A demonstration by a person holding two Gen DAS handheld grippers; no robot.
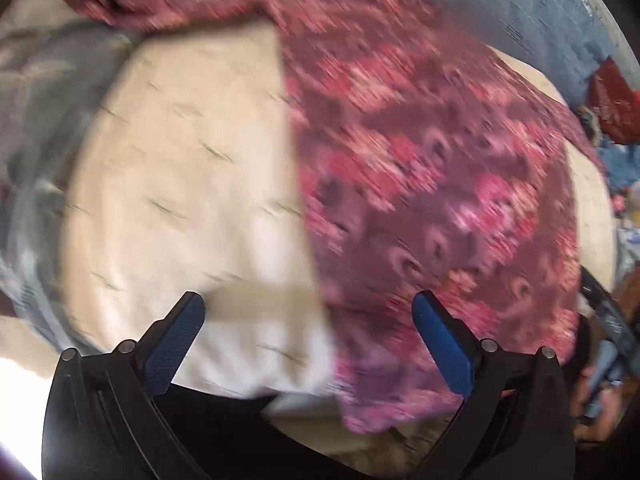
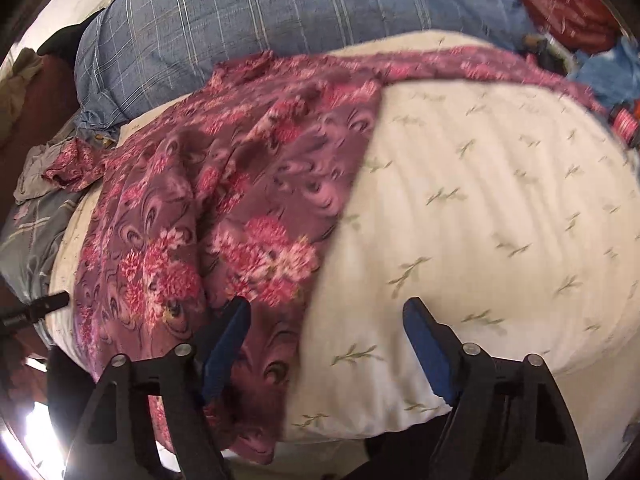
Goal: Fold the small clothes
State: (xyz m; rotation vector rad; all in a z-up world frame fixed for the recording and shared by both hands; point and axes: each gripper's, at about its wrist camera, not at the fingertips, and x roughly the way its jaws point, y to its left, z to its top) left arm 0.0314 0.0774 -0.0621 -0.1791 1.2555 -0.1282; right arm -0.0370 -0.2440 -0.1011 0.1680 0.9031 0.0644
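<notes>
Cream bedding (image 2: 460, 208) carries a thin, limp floral cloth (image 2: 224, 184), best pinched along its hem at six o'clock, where left claw (image 1: 308, 300) and right claw (image 2: 326, 304) gape apart, empty.

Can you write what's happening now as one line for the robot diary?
left tool: open, empty | right tool: open, empty | floral garment: spread on cream pillow

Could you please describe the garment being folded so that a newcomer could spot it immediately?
Find the cream pillow with small green sprigs, in front of the blue plaid pillow. The floral garment is draped over the cream pillow's left half. Its maroon cloth with pink flowers is unlike anything nearby.
</notes>
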